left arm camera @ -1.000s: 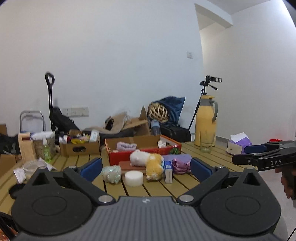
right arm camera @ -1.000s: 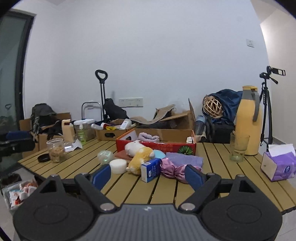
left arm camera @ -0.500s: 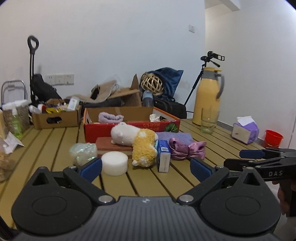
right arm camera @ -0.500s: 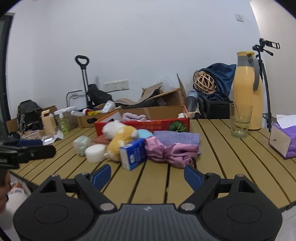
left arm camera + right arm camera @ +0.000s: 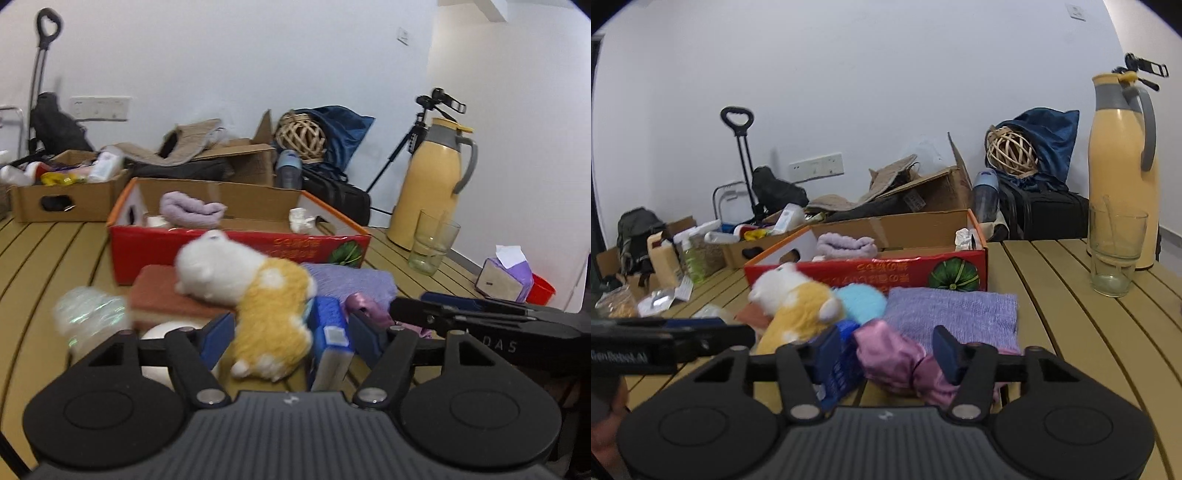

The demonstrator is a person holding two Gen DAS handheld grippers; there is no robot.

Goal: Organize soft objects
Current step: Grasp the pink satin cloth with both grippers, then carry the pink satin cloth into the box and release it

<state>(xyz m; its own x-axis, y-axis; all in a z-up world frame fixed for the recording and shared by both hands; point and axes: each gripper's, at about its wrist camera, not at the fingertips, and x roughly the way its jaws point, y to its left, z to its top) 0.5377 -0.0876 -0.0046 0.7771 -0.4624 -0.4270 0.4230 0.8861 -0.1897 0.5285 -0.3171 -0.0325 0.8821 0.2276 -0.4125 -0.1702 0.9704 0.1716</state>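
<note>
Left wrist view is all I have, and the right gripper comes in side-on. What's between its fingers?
Observer: The pink satin bundle lies between the right gripper's fingers. Its jaws have just been closing, with no clear squeeze yet.
Operator: Anything else in that gap?
Observer: Yes, the blue carton sits just inside the finger on the picture's left.
Operator: Anything soft hidden behind the plush toy?
Observer: A light blue fluffy piece, tucked between the plush toy and the purple cloth.
</note>
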